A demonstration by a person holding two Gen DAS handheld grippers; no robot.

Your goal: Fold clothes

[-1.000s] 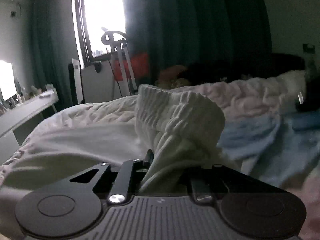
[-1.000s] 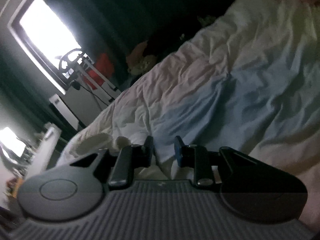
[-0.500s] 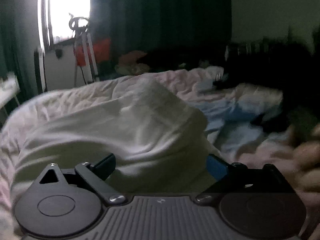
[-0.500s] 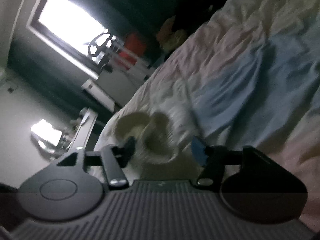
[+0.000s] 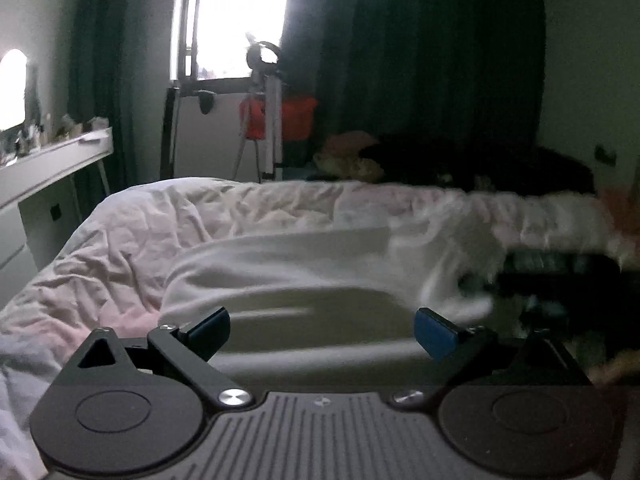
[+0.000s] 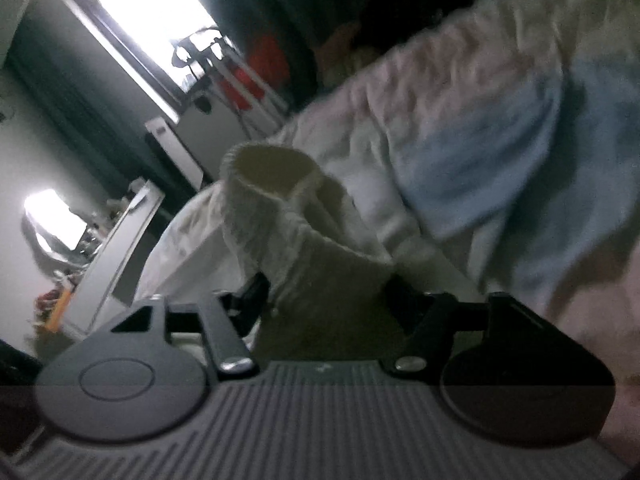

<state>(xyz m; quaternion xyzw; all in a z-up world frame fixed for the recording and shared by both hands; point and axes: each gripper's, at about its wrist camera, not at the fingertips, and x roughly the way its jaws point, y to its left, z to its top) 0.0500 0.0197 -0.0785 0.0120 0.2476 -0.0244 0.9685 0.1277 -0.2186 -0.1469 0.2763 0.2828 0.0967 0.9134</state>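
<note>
Lying rumpled across the bed, the pale pink-and-white crinkled duvet (image 5: 168,240) fills the left of the left wrist view, with a white desk (image 5: 52,164) beyond its edge and a bright window (image 5: 240,16) between dark green curtains (image 5: 420,60). A silver tripod (image 5: 264,120) stands under the window, in front of a red box (image 5: 298,118). Nearer the camera, the white knit garment (image 5: 304,268) lies spread flat on the duvet just ahead of the left gripper (image 5: 322,332), whose blue-padded jaws stand wide apart with nothing pinched; the cloth passes below and beyond them. Towards the right the garment's edge smears into blur, and a dark shape there cannot be made out.

In the right wrist view, tilted sideways, the same desk (image 6: 116,256) and window (image 6: 148,20) sit at the left. In the middle the garment's ribbed cream cuff (image 6: 276,200) stands up as an open tube, its lower part running down between the fingers of the right gripper (image 6: 326,294). Those jaws are closing, with the knit between them; whether the pads already press on it is hidden by the fabric and shadow. To the right, a light blue patch of the duvet (image 6: 480,152) lies beside the garment.
</note>
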